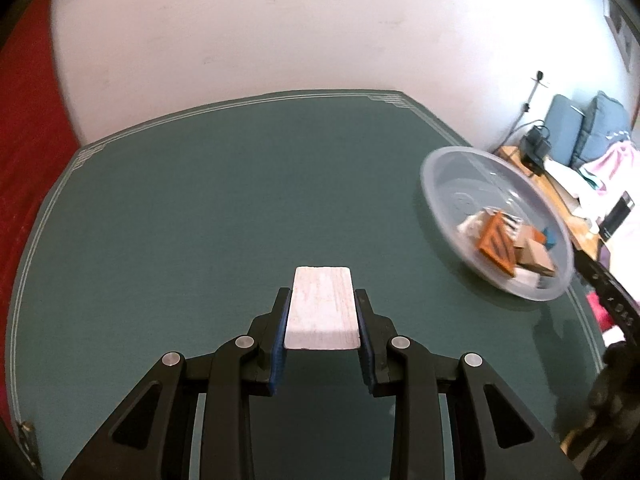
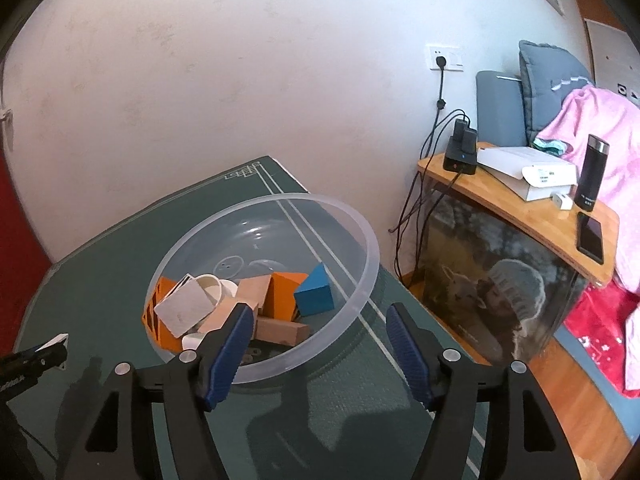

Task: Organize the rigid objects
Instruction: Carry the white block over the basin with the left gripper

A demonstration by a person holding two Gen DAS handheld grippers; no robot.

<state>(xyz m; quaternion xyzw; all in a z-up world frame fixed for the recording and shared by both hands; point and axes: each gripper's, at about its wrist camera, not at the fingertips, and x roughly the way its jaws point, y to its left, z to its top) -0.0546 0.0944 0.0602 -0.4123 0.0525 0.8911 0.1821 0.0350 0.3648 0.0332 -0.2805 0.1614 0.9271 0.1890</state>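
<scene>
My left gripper is shut on a white rectangular block and holds it over the green table. A clear plastic bowl sits at the table's right side with several blocks in it. In the right wrist view the bowl holds an orange block, a blue wedge, wooden blocks and white pieces. My right gripper is open and empty, just in front of the bowl's near rim. The left gripper with the white block shows at the far left.
A white wall stands behind the table. To the right is a wooden side table with a charger, a white box, a black flask and a phone. Cushions and a pink blanket lie beyond.
</scene>
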